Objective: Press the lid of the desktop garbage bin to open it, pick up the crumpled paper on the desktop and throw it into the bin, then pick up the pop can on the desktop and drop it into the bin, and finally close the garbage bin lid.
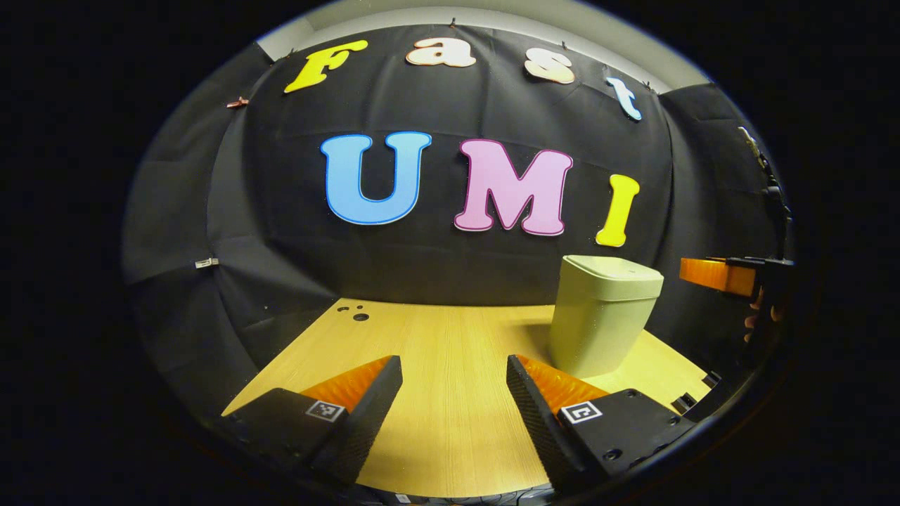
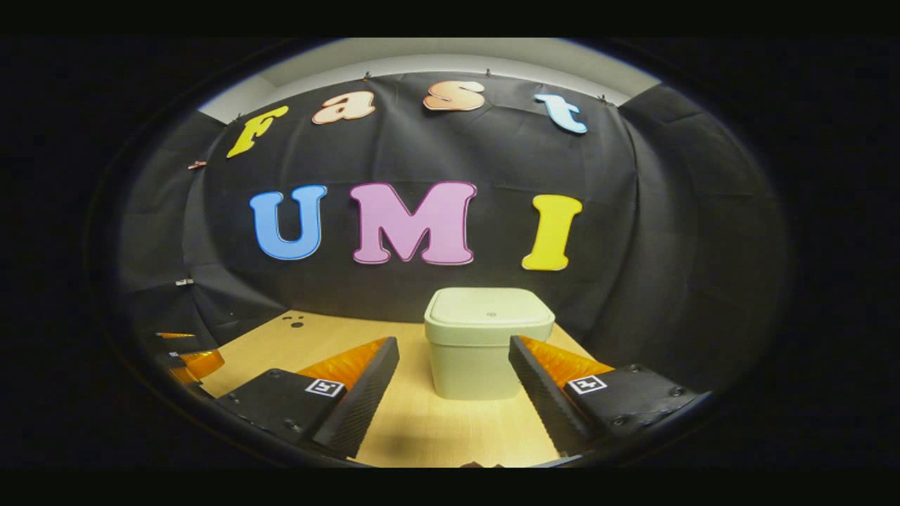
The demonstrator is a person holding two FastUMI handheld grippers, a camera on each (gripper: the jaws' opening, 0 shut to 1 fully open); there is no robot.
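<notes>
The pale green garbage bin [image 1: 603, 320] stands on the wooden table [image 1: 450, 422] with its lid [image 1: 613, 270] down. In the left gripper view it is ahead and to the right of my left gripper [image 1: 453, 362], which hovers open over bare tabletop with nothing between its fingers. In the right gripper view the bin [image 2: 472, 369] is straight ahead, its flat lid [image 2: 490, 311] seen slightly from above. My right gripper [image 2: 453, 342] is open and empty, short of the bin and apart from it.
The right gripper [image 1: 728, 274] and the hand [image 1: 761, 316] holding it show at the far right of the left gripper view, about level with the lid. The left gripper [image 2: 188, 360] shows at the far left of the right gripper view. Small holes [image 1: 358, 314] mark the table's far left corner.
</notes>
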